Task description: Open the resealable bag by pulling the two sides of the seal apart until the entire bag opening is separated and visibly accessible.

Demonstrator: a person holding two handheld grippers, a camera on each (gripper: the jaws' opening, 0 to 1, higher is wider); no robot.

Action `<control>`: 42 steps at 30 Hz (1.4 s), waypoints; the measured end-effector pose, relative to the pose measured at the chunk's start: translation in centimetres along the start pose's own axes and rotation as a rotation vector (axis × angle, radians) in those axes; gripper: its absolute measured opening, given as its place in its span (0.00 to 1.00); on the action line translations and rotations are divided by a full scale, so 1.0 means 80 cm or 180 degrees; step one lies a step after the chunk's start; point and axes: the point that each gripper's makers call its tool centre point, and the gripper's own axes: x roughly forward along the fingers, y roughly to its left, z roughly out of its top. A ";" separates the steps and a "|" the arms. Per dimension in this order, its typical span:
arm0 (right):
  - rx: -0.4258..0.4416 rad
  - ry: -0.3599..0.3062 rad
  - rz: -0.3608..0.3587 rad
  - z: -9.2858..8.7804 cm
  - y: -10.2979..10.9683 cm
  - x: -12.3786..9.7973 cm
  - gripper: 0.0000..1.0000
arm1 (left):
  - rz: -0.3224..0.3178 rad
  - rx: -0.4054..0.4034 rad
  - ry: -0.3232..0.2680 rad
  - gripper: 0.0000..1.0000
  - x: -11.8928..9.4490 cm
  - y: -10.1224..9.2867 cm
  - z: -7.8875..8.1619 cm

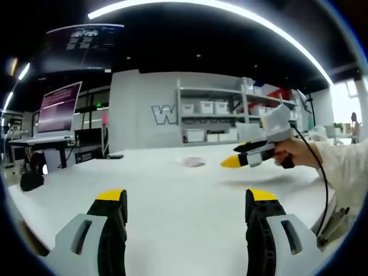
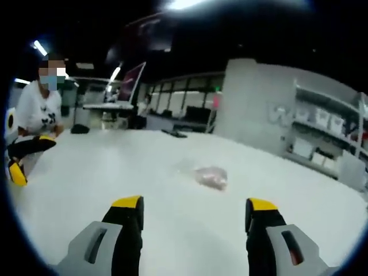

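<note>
Clear resealable plastic bag with pinkish contents [image 2: 210, 176] lies flat on the white table [image 2: 115, 172], ahead of your spread-jawed, empty right gripper [image 2: 195, 215], nearer than your equally spread left gripper [image 1: 187, 207].

Grey grippers [image 1: 188, 215], yellow-tipped black jaws; black cable [image 1: 322, 178], white sleeve [image 1: 345, 167]

White table [image 1: 172, 190] spanned lower half of both views. Grey wall [image 1: 144, 109] with large pale lettering stood centre frame in left gripper view. White shelving [image 1: 213, 115] holding storage bins stood right of centre. Lit monitor [image 1: 57, 106] on desk sat at left. Curved ceiling light strip [image 1: 230, 11] ran along top. Bright window [image 1: 351, 98] glowed at far right.
</note>
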 end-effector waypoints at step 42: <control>-0.0907 0.0108 -0.0150 0.004 -0.003 0.058 0.65 | -0.0013 -0.0001 0.0016 0.84 0.003 0.002 -0.001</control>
